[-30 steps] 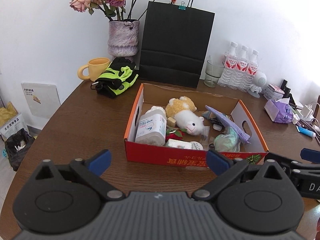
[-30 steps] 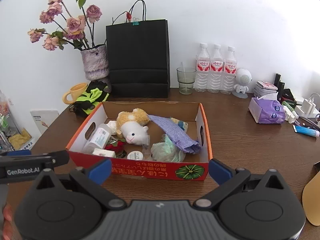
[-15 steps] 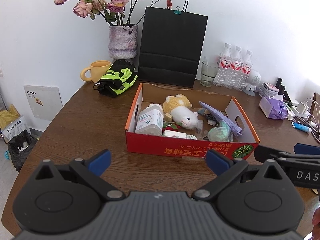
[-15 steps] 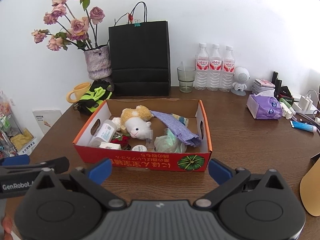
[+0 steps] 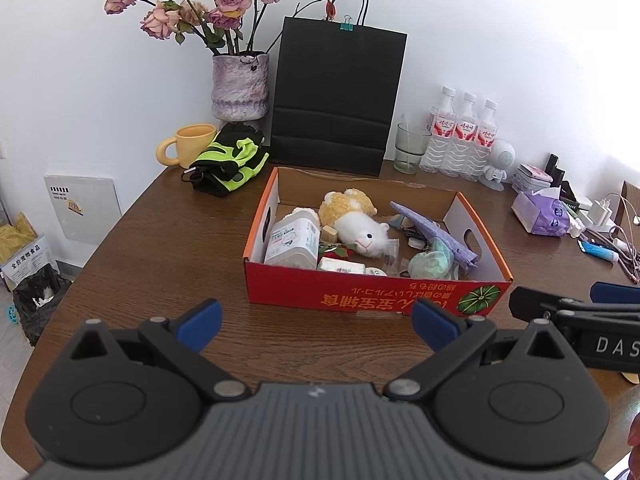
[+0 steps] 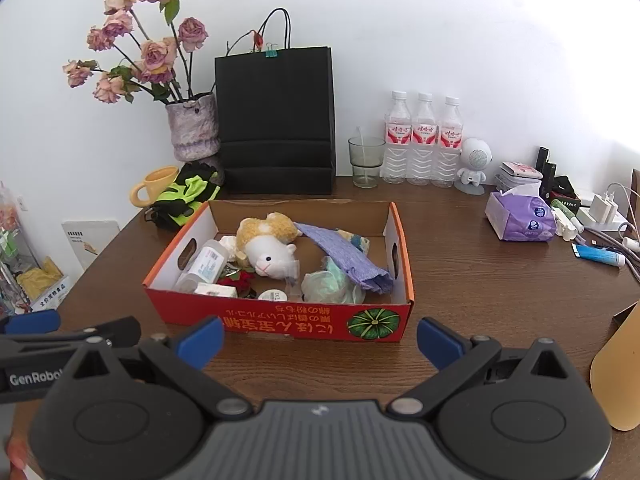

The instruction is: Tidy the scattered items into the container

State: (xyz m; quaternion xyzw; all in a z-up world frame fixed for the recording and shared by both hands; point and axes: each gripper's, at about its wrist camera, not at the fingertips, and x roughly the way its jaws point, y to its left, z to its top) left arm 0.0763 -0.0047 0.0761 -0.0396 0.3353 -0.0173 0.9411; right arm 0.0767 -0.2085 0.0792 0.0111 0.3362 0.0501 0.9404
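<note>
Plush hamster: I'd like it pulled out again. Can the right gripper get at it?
Probably yes: the plush hamster lies uncovered on top in the open box, and the right gripper is open and empty before it.

Box [image 5: 372, 300] contents are only partly seen: the near wall hides the lower parts of the bottle [image 5: 294, 242], the small white packet [image 5: 341, 267] and the round lid [image 6: 273, 295], whose print is too small to be read. Under the stuffed toy [image 5: 360, 224] and purple cloth [image 6: 344, 258], several small items are covered and cannot be identified. The right gripper [image 5: 580, 320] is cut off by the left-wrist pic's right edge, its lettering truncated; the left gripper [image 6: 52, 340] is likewise clipped at the right-wrist pic's left edge. A tan object [image 6: 618, 368] is cut by the frame edge & unidentified. Cables, chargers etc. at the table's [image 6: 480, 280] far right are too small to be sorted.
</note>
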